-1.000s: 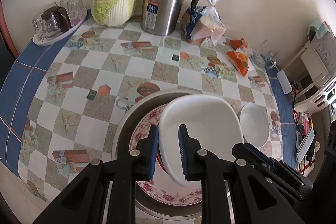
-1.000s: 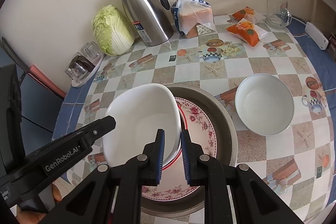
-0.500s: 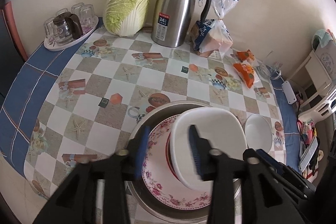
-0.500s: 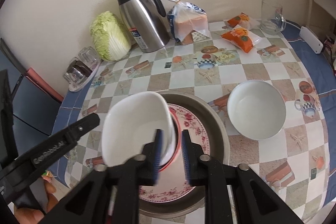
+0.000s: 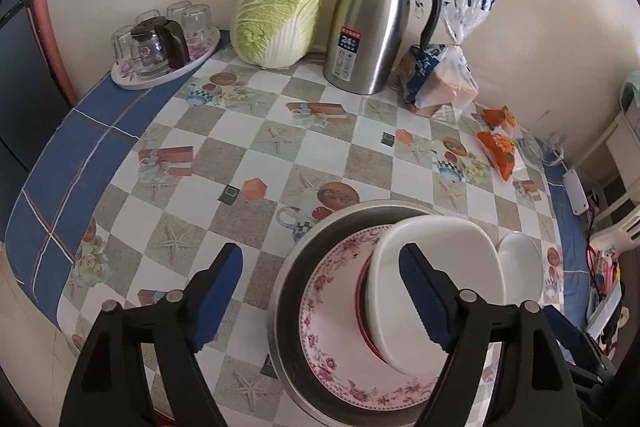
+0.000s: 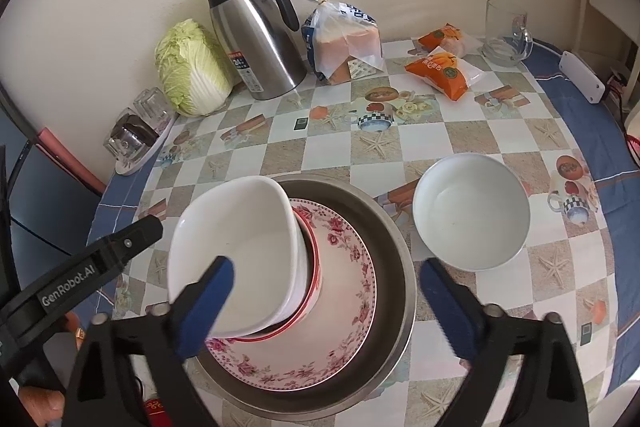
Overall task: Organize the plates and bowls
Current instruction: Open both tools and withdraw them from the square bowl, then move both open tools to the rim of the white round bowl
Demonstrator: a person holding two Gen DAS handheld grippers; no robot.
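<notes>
Left gripper point(image 5: 320, 291) jaws wide apart, just been opening, nothing pressed between the pads; its right pad sits over the white squarish bowl point(image 5: 432, 291). Right gripper point(image 6: 324, 301) jaws also spread wide, just been opening, gripping nothing; the bowl's rim and the stack lie in the gap.

One stack, near edge of the table point(image 6: 440, 147): one steel basin point(image 6: 392, 255), one floral plate point(image 6: 344, 311) in it, one red-rimmed dish point(image 6: 314, 267) on that, the squarish bowl on top, leaning toward 9 o'clock in the right wrist view. One round white bowl point(image 6: 472, 211) stands alone on the cloth, just beside the basin at 2 o'clock, not touching that I can tell.

Farther back: two orange snack packets point(image 6: 440, 67) at 1 o'clock, one glass mug point(image 6: 506, 31) beyond them. Along the wall at 12 o'clock: one bread bag point(image 6: 340, 43), one steel thermos jug point(image 6: 256, 43), one napa cabbage point(image 6: 192, 67). At 10 o'clock one tray point(image 5: 168, 75) with upturned glasses, four visible, plus one small glass pot point(image 5: 160, 43).
</notes>
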